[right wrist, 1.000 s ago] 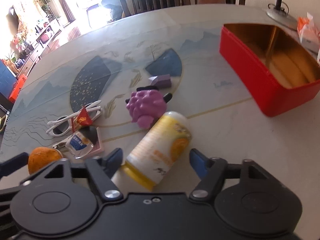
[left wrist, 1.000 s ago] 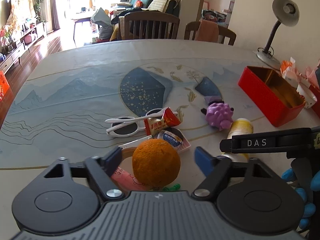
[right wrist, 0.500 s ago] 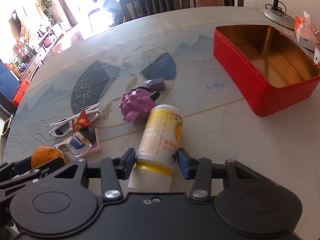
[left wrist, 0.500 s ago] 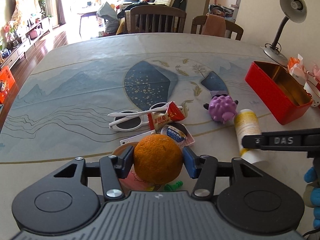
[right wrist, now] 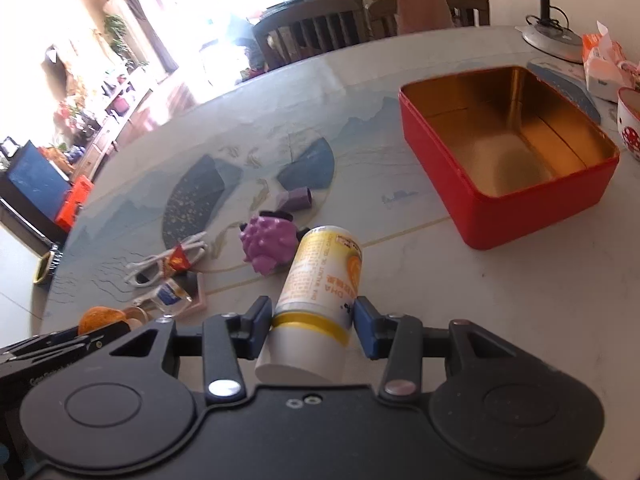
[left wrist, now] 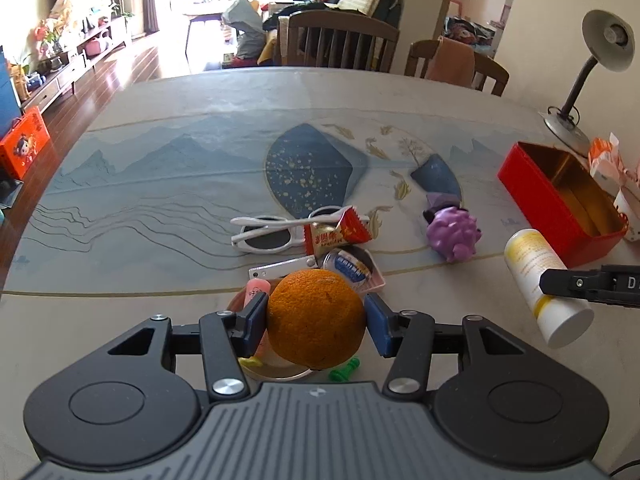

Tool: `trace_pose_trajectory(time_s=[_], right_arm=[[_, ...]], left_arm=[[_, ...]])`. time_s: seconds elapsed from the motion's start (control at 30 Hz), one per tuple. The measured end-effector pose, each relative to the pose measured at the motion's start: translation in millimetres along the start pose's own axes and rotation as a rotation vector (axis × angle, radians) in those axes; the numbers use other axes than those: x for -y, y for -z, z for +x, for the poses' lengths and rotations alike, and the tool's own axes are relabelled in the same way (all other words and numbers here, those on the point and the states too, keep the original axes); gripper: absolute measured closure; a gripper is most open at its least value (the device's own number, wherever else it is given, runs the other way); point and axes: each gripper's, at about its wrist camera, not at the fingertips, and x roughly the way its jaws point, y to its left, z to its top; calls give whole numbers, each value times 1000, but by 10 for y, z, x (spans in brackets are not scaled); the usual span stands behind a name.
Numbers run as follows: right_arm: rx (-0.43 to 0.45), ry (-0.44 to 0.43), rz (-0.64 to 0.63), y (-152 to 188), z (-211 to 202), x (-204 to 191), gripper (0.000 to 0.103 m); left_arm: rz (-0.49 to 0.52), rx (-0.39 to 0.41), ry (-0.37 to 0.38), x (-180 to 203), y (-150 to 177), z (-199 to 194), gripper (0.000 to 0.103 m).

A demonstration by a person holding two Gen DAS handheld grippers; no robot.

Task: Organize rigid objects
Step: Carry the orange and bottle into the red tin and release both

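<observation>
My left gripper [left wrist: 316,320] is shut on an orange [left wrist: 316,316] and holds it above a small dish [left wrist: 272,364] at the table's near edge. My right gripper [right wrist: 312,320] is shut on a yellow and white bottle [right wrist: 320,292], lifted off the table and tilted; the bottle also shows in the left wrist view [left wrist: 540,280]. An open red tin [right wrist: 508,168] with a gold inside stands to the right, empty. A purple spiky toy [right wrist: 268,244] lies just beyond the bottle.
White sunglasses [left wrist: 272,232], a red snack packet [left wrist: 340,232], a small jar on a pink tray [left wrist: 352,268] and a green peg [left wrist: 344,370] lie near the orange. A desk lamp [left wrist: 592,76], tissue packs [right wrist: 600,60] and a mug [right wrist: 630,120] stand far right.
Both grippers closed, the left on the orange and the right on the bottle. Both then lifted, and the bottle has come up off the table toward the red tin.
</observation>
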Motion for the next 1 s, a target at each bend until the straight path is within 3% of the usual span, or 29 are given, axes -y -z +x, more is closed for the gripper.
trace_pose_trajectory(time_s=[0.23, 0.5, 0.77, 1.0], right_arm=[[67, -53, -51, -228, -286, 107, 59], [169, -30, -43, -551, -474, 468, 59], [207, 17, -43, -828, -443, 877, 59], [187, 67, -79, -972, -352, 1286, 59]], left_arm=[[15, 35, 40, 258, -193, -267, 52], [85, 54, 123, 790, -592, -377, 52], [138, 59, 205, 1439, -1069, -169, 52], [196, 15, 258, 2141, -1362, 220, 52]])
